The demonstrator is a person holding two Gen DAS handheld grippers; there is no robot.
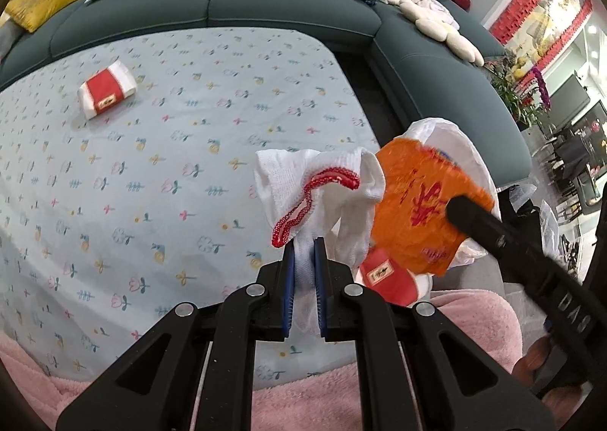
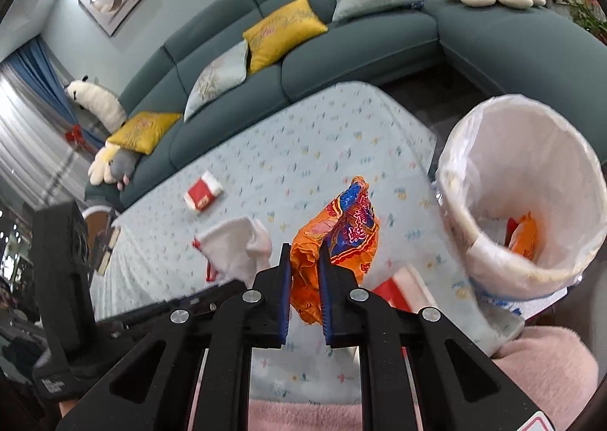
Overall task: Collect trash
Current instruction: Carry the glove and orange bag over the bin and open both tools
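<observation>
My left gripper is shut on a white knit glove with a red cuff, held above the table; the glove also shows in the right wrist view. My right gripper is shut on a crumpled orange snack wrapper, which shows in the left wrist view in front of the bin. A white-lined trash bin stands tilted at the right with an orange wrapper inside. One red-and-white tissue pack lies far on the table, another just below the wrapper.
The table wears a light blue flowered cloth. A teal sofa with yellow and grey cushions wraps behind it. A pink blanket lies at the near edge. Plush toys sit on the sofa back.
</observation>
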